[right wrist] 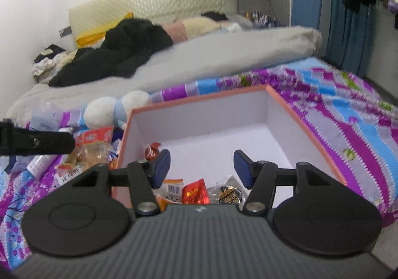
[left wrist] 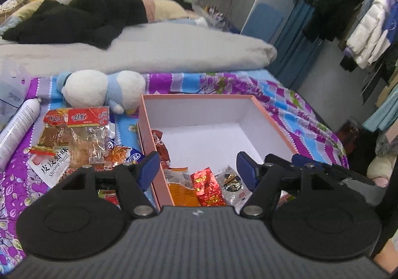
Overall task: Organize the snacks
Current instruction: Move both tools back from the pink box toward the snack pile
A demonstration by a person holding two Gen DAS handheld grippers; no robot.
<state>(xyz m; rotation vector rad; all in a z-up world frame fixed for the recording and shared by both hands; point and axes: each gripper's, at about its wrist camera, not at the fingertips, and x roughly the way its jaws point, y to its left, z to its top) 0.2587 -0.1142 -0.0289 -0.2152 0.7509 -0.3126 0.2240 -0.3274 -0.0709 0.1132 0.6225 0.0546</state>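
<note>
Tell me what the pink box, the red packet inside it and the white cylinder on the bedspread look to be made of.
Pink box: likely rigid cardboard; matte pink outside, plain white inside, straight thin walls.
Red packet: probably metallised foil or plastic film; crinkled, with bright glints.
White cylinder: looks like a metal aerosol can, smooth, printed, with a domed shoulder; plastic cannot be ruled out.

A bed covered with a purple, blue and grey patterned sheet (left wrist: pixel 286 105) carries everything. Just ahead of the left gripper (left wrist: pixel 197 168) a pink open box (left wrist: pixel 194 97) rests on it. To that gripper's left lies a heap of snack packets (left wrist: pixel 74 139), with a white spray can (left wrist: pixel 18 127) farther left. Beyond the packets sits a white and blue plush toy (left wrist: pixel 99 90), and behind it a grey duvet (left wrist: pixel 149 50).
</note>
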